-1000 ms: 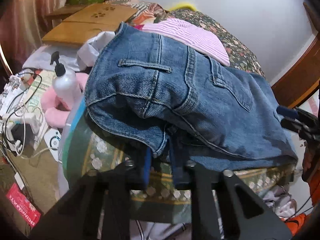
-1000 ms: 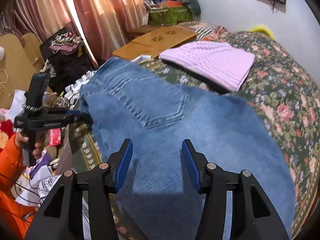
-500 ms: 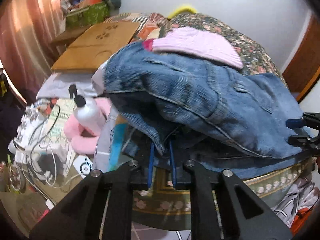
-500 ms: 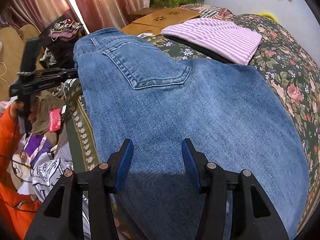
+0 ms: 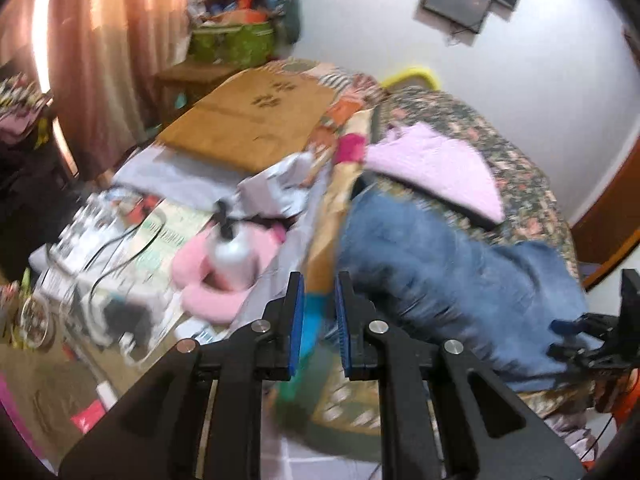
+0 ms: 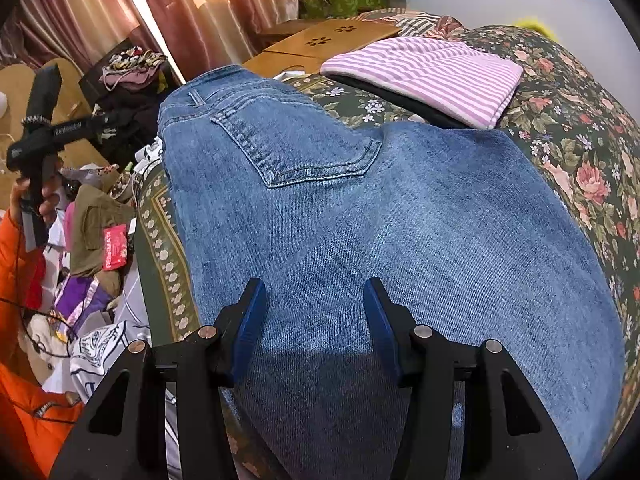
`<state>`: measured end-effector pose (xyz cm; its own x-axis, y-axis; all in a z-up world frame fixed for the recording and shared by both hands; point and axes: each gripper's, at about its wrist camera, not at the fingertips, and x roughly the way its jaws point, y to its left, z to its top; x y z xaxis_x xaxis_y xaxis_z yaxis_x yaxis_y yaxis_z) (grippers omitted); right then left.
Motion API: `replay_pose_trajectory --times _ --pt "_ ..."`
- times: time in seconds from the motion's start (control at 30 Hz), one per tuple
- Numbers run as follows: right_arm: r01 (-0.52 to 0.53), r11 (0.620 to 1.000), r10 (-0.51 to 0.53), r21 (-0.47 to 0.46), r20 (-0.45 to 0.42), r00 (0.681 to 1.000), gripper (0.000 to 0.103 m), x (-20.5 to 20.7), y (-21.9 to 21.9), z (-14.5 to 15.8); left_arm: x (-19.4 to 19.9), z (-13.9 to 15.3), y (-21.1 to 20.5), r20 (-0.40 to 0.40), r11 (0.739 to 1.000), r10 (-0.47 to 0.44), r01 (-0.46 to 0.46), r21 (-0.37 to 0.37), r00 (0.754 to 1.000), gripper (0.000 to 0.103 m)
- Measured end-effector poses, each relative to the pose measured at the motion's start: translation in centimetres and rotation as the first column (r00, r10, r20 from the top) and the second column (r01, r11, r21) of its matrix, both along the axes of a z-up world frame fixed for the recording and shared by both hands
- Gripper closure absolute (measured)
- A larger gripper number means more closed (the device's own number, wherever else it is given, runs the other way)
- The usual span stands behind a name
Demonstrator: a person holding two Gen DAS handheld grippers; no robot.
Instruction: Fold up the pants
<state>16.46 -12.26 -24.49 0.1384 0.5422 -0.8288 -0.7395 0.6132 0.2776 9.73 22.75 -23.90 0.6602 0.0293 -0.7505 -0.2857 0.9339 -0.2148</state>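
Daylight came in through the reddish-pink pleated curtains (image 6: 192, 12), which glowed and blew out to white at one gap. The left wrist view was badly motion-smeared, so the blue denim pants (image 5: 452, 280) and the clear pump bottle (image 5: 232, 256) looked soft. The right wrist view was sharp, with a dark shadow on the denim near the right gripper (image 6: 314, 320). Both had fisheye bending and black corners.

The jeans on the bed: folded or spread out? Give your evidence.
Spread out, not yet folded small. The jeans lie flat on the floral bedspread, one back pocket facing up.
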Motion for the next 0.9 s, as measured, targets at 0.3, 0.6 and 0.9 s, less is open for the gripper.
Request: replay_pose_trajectory --times 0.3,0.6,0.9 --pt "0.077 0.997 -0.077 0.009 0.05 0.996 0.055 0.6 -1.8 2.0 5.8 -1.8 -5.1 -0.03 0.993 -0.119 0.118 -0.02 0.992 0.085" --pt "0.11 0.994 -0.109 -0.019 0.048 0.993 0.055 -0.2 -4.3 0.4 3.2 -7.5 -4.3 -0.106 0.996 -0.087 0.084 -0.028 0.991 0.082" --pt "0.134 0.991 -0.134 0.02 0.036 0.99 0.054 -0.4 -5.0 0.3 2.9 -8.7 -5.6 -0.11 0.994 -0.075 0.083 0.074 0.991 0.082"
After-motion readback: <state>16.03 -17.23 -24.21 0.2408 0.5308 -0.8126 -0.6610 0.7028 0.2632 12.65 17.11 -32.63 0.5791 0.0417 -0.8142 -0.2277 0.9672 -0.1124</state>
